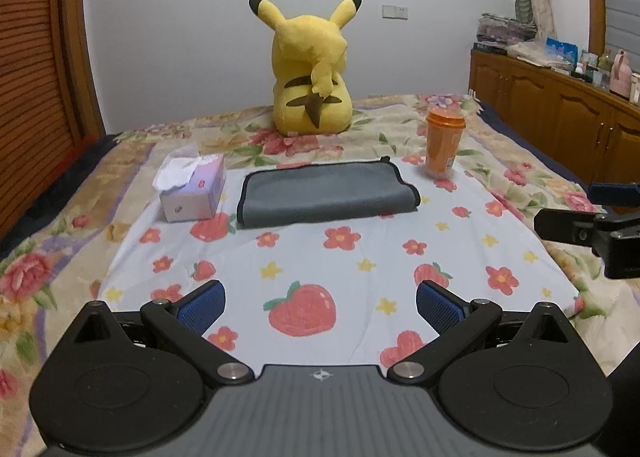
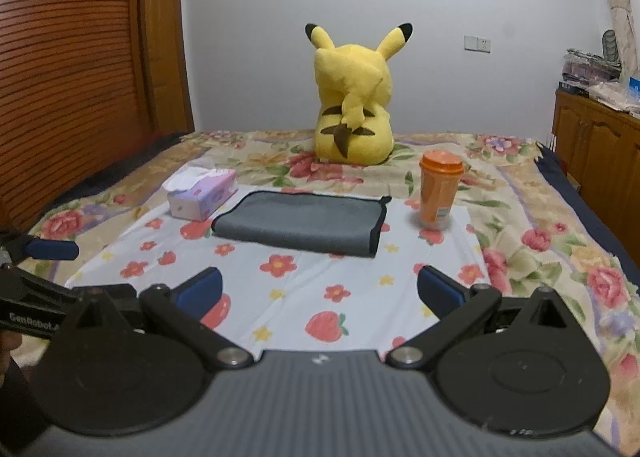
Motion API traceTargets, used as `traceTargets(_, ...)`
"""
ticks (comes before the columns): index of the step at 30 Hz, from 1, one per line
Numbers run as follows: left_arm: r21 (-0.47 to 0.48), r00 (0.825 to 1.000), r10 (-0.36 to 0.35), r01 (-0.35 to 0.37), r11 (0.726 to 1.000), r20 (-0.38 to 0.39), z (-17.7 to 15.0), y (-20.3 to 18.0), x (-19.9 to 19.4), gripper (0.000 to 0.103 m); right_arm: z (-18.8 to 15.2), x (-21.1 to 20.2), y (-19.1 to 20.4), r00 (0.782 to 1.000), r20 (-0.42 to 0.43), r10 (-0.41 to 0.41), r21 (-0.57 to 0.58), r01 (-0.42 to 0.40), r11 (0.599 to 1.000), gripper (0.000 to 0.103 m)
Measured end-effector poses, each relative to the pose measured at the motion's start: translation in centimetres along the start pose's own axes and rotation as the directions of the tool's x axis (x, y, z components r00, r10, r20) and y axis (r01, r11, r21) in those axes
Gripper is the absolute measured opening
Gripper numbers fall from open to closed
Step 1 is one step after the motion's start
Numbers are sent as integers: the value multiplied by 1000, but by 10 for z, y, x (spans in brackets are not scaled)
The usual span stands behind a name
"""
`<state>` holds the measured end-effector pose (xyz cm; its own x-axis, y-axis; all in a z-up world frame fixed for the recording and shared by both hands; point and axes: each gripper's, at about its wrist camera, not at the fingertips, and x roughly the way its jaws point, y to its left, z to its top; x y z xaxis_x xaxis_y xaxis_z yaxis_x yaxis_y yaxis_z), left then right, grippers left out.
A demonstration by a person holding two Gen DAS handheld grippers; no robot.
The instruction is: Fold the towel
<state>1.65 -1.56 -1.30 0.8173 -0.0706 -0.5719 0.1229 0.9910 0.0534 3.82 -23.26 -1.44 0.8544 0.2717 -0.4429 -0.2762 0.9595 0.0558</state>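
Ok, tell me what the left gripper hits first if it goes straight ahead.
Probably the folded grey towel with black trim; the left gripper, jaws open, points at it over bare strawberry-print sheet. Depth unclear.

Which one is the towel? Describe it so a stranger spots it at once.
Find the bed with the strawberry-print sheet spread on it. Toward the sheet's far edge, in front of the yellow plush, the towel lies flat between a tissue box and an orange cup. It is the only plain grey cloth, folded, with black trim.
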Motion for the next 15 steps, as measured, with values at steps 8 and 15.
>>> traceTargets(8,2,1000,11,-11,1000,-10,-10,0,15,103,-14,14,4,1000,-30,4,4,-4,1000,103)
traceTargets(15,-42,1000,3,-3,999,-13,-18,8,28,103,-22,28,4,999,-33,-1,2,1,1000,103)
